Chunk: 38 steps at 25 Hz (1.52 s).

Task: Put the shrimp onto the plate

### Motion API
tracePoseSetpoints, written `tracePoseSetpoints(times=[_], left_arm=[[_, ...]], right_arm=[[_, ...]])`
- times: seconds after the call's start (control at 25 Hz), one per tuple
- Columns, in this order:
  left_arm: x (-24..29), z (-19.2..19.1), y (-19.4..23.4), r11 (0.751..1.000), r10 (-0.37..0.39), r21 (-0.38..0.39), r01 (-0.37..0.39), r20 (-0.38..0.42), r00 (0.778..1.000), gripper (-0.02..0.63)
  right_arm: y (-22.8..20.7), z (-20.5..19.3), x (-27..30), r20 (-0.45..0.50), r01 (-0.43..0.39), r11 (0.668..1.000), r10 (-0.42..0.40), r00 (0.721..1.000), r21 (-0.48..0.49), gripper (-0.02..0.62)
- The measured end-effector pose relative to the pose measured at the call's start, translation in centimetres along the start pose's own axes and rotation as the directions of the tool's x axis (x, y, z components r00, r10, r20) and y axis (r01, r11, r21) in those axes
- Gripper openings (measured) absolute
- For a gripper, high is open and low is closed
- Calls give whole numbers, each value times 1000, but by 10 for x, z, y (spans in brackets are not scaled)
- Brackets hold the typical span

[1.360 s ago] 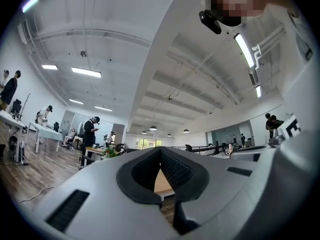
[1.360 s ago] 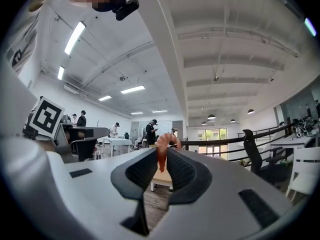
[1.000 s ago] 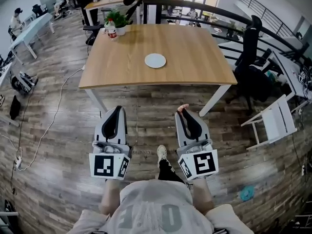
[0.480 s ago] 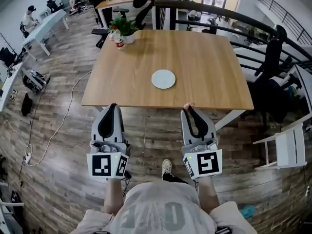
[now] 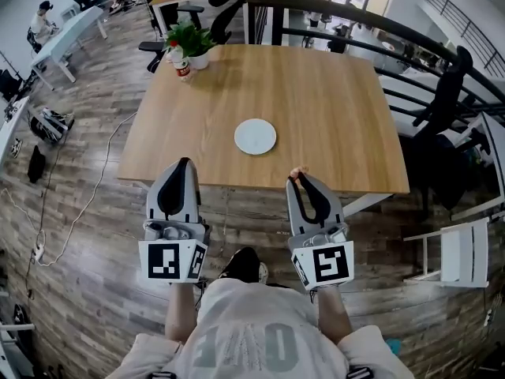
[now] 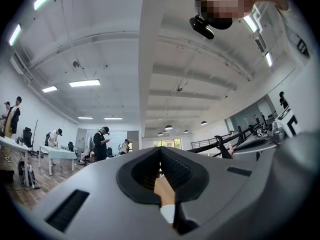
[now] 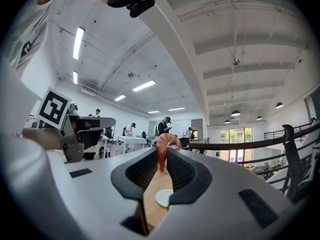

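Note:
A round white plate (image 5: 255,136) lies on the wooden table (image 5: 331,109), a little left of its middle. My right gripper (image 5: 298,177) is shut on a small orange shrimp (image 5: 297,172), which sticks up from the jaw tips right at the table's near edge. The right gripper view shows the shrimp (image 7: 162,151) pinched between the pads, with the plate (image 7: 163,197) seen through the gap below. My left gripper (image 5: 183,165) hovers at the near edge further left, its jaws together and nothing in them. The plate (image 6: 168,213) shows through its slot.
A potted plant (image 5: 188,39) and a small bottle (image 5: 182,69) stand at the table's far left corner. Black office chairs (image 5: 446,93) and a white folding chair (image 5: 461,251) stand to the right. A dark railing (image 5: 355,18) runs behind the table. A cable (image 5: 79,204) trails over the wooden floor at left.
The person has stepped closer to the table, so both grippers now reach its near edge. The shrimp stays gripped in the right jaws. The left jaws stay together.

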<state>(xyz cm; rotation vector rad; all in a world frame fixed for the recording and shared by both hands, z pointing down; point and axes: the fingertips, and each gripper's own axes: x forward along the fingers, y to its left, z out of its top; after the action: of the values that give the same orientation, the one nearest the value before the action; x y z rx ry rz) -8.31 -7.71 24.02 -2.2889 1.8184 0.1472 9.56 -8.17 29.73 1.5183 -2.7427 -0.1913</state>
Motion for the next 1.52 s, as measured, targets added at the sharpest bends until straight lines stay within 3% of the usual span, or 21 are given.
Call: tracePoseSetpoints(times=[0.32, 0.84, 1.2, 1.28, 1.4, 1.52], left_arm=[[54, -19, 12, 998, -25, -53, 25, 0, 1000, 9], [197, -60, 88, 989, -65, -135, 63, -6, 998, 9], [252, -107, 117, 973, -122, -201, 110, -51, 991, 9], [260, -115, 117, 972, -122, -212, 106, -68, 990, 9], [274, -118, 113, 975, -124, -195, 108, -74, 990, 9], [284, -118, 104, 982, -122, -154, 109, -81, 989, 9]], right_arm=[[-20, -11, 35, -50, 14, 1000, -15, 999, -26, 66], [-49, -5, 190, -82, 3, 999, -7, 997, -52, 65], [-41, -40, 267, -154, -45, 996, 34, 988, -72, 65], [-35, -55, 269, -212, -95, 991, 73, 974, -95, 66], [-33, -90, 269, -348, -187, 973, 131, 928, -134, 65], [-29, -118, 272, -406, -291, 944, 209, 890, -153, 66]])
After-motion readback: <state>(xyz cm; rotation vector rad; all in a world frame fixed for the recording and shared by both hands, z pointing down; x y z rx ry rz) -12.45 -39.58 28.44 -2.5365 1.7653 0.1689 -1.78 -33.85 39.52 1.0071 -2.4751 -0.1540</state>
